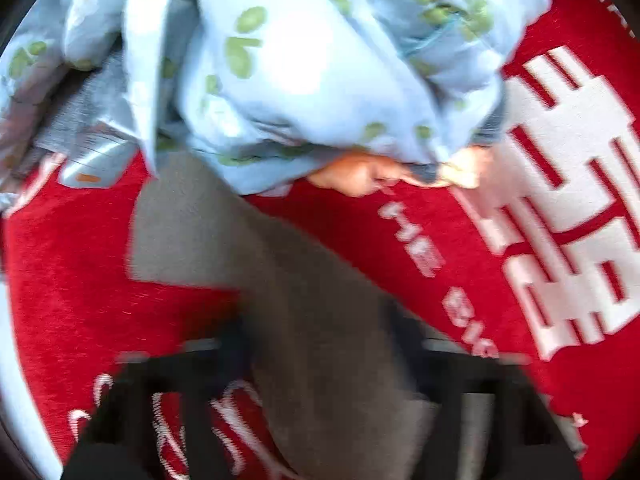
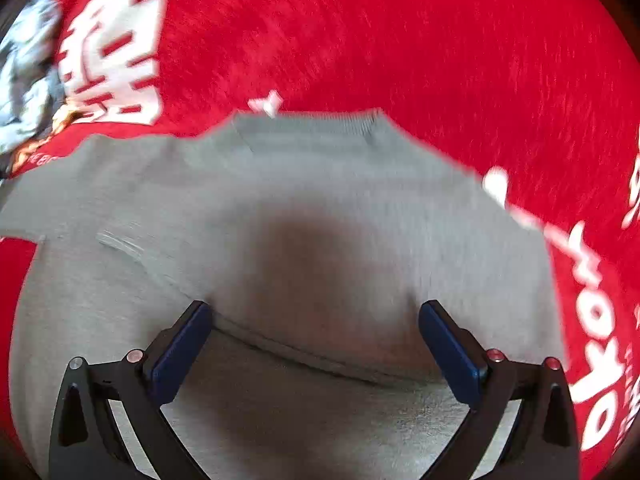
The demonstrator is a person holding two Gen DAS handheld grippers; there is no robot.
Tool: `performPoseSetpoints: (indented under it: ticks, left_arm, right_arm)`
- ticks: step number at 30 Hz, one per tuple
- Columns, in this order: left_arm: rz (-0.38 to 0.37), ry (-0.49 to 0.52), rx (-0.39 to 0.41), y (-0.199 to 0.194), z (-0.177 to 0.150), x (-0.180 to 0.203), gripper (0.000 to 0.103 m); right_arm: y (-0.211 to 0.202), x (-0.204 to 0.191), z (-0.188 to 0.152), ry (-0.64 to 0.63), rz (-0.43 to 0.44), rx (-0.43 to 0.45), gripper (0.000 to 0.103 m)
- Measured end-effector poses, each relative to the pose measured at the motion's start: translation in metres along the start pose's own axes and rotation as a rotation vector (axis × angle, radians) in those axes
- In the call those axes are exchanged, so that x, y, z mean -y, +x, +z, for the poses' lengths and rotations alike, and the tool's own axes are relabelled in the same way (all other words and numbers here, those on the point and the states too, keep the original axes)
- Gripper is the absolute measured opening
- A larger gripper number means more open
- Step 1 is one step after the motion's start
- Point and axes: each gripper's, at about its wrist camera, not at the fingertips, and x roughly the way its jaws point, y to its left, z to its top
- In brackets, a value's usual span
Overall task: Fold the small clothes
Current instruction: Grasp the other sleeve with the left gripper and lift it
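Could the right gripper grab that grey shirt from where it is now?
Probably yes. The right gripper is open, its fingers spread just over the grey shirt, which lies flat on the red blanket. Nothing sits between them; a fold ridge runs right across the gap.

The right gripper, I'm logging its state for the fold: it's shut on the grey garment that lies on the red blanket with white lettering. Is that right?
Not quite. The right gripper is open, not shut: in the right wrist view its blue fingers stand wide apart above the grey garment, clamping nothing. The rest holds: the garment lies on the red blanket with white lettering.
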Motion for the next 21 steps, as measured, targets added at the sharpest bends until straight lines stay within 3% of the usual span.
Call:
performPoseSetpoints:
  ticks: [2,5,9,11,13,18,21]
  left_arm:
    - [-0.023,-0.021,0.012,0.002,-0.002,-0.007,0.031]
    - [-0.013,-0.031,0.037,0.0,-0.003,-0.019,0.013]
    - [-0.036,-0.012,0.1,-0.017,-0.003,-0.025,0.012]
    - [-0.04,0.031,0.129,-0.026,-0.003,-0.021,0.012]
    - [-0.046,0.058,0.149,-0.04,-0.006,-0.017,0.012]
    - [-0.064,0.085,0.192,-0.058,-0.016,-0.011,0.011]
    - [-0.056,0.113,0.222,-0.069,-0.023,-0.006,0.011]
  right_arm:
    - [-0.005,-0.033,0.014,-0.074,0.063,0.016,0.103]
    - [0.02,-0.089,0.043,-0.2,0.038,-0.035,0.103]
    - [0.074,-0.131,0.088,-0.216,0.075,-0.108,0.103]
    - [0.085,-0.149,0.1,-0.248,0.084,-0.092,0.103]
    - [0.107,-0.165,0.11,-0.258,0.047,-0.136,0.103]
    - [0.141,-0.164,0.139,-0.137,0.077,-0.158,0.103]
    - [0.143,-0.161,0.158,-0.101,0.036,-0.163,0.103]
